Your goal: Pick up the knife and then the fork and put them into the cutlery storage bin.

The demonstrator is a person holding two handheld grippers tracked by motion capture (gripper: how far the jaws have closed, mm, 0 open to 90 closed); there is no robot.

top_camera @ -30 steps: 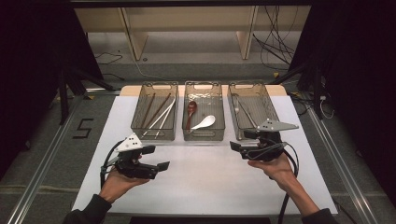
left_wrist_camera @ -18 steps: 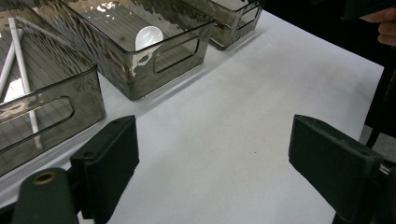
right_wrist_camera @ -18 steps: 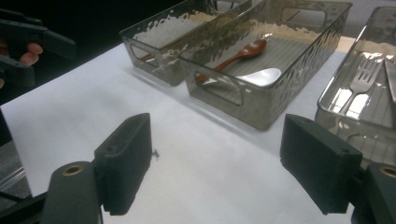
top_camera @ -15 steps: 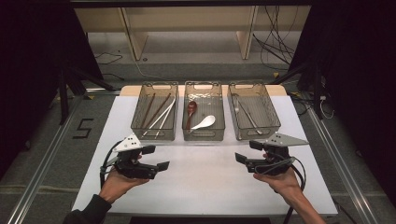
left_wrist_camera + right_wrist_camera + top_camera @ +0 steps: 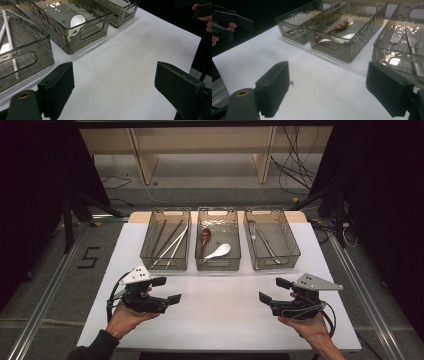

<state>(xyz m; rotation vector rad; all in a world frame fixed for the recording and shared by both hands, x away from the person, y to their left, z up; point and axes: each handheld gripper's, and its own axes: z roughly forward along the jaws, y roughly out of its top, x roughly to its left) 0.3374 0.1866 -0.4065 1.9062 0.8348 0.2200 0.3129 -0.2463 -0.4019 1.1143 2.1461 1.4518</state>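
resting well behind both wide-open tools (image 5: 169,289) (image 5: 270,290), three bins (image 5: 217,266)

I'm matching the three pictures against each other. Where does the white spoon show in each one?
High view: the white spoon lies in the middle bin, right of the red spoon.
Left gripper view: its bowl shows at top, through the second bin's wall.
Right gripper view: a pale sliver beside the red spoon, behind the near wall.
Shared landmark: the middle bin.
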